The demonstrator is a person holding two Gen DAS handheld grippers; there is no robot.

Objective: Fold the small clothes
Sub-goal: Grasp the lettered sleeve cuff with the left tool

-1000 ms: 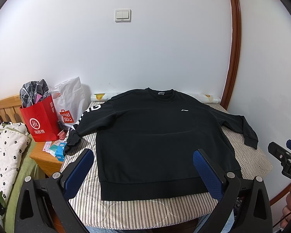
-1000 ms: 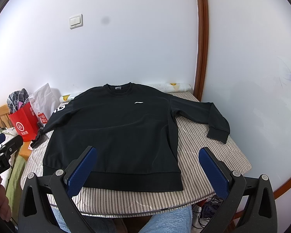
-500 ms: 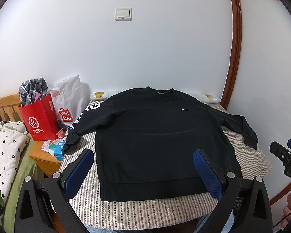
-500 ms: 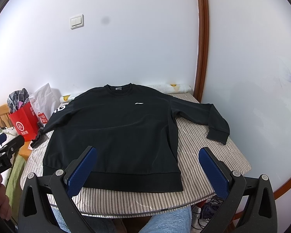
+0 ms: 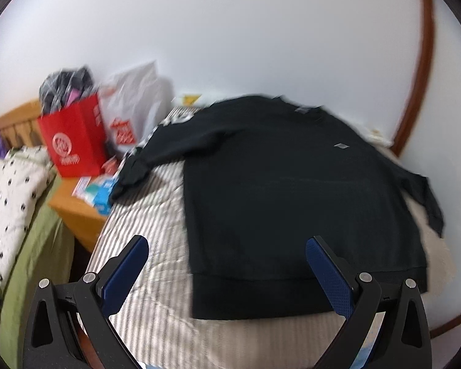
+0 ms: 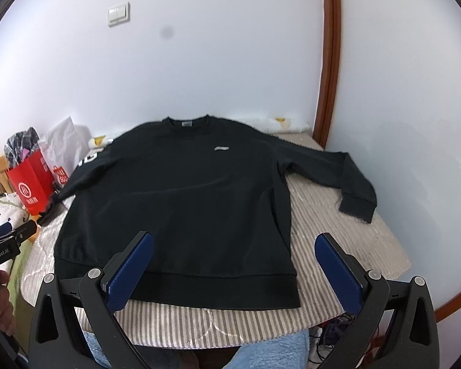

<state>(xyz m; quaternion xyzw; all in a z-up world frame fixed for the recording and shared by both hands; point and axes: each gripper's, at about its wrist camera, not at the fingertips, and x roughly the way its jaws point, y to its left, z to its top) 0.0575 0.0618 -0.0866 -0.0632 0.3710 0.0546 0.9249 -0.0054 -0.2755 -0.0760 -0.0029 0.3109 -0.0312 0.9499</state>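
Red paper bag (image 6: 30, 184) and white plastic bag (image 6: 64, 144) stand at 9 o'clock, beside the striped mattress (image 6: 338, 246). Left gripper (image 5: 227, 264) is released, jaws spread wide, hovering above the sweatshirt's lower-left hem; that view is blurred. Black sweatshirt (image 6: 181, 203) lies flat and face up at centre, collar toward 12 o'clock, hem toward 6, both sleeves spread out. Right gripper (image 6: 233, 258) is likewise released, empty, hovering above the hem's right half. Right sleeve cuff (image 6: 358, 203) rests at 3 o'clock.
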